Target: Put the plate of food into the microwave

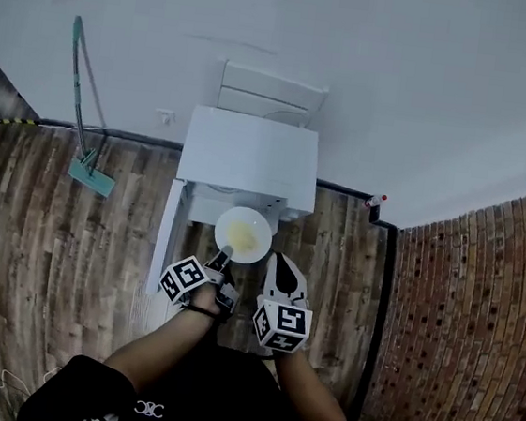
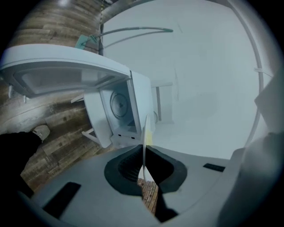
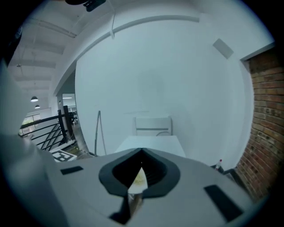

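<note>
With the left tongs [image 1: 224,251] and right tongs [image 1: 276,259] each pinching only the near rim of the plate of food [image 1: 243,235], it may tip, spill, or clip the microwave [image 1: 249,151] opening.

White plate [image 1: 221,231], seemingly yellow food [image 1: 246,239], white microwave [image 1: 249,151], brown plank floor [image 1: 51,247], red brick wall [image 1: 459,312], teal mop [image 1: 90,176]
</note>
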Demonstrator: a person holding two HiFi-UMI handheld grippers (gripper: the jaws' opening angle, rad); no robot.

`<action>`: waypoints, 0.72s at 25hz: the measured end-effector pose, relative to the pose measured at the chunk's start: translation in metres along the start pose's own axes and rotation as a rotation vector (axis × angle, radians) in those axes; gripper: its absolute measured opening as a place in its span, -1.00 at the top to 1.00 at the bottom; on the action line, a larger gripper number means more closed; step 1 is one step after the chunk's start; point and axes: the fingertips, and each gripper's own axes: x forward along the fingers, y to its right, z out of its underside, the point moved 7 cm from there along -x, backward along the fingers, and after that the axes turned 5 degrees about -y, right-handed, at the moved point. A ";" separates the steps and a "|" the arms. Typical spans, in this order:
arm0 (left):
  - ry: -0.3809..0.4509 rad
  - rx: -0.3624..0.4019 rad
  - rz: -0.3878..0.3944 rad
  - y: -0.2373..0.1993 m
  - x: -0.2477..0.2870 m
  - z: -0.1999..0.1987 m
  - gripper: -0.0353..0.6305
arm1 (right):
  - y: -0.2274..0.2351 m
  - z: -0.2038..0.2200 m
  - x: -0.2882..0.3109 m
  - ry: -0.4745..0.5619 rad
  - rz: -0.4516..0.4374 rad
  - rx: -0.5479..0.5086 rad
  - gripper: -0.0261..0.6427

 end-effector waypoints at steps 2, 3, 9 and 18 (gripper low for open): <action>0.016 -0.021 -0.004 -0.009 0.003 -0.012 0.87 | -0.006 -0.005 0.019 -0.011 -0.025 -0.020 0.89; 0.023 -0.026 -0.006 -0.012 0.004 -0.016 0.87 | -0.008 -0.007 0.028 -0.017 -0.036 -0.025 0.88; 0.091 -0.025 -0.006 -0.017 0.009 -0.033 0.87 | -0.008 -0.014 0.061 -0.063 -0.112 -0.029 0.88; 0.247 -0.072 0.039 -0.053 0.044 -0.026 0.87 | 0.010 0.006 0.111 -0.105 -0.326 -0.176 0.88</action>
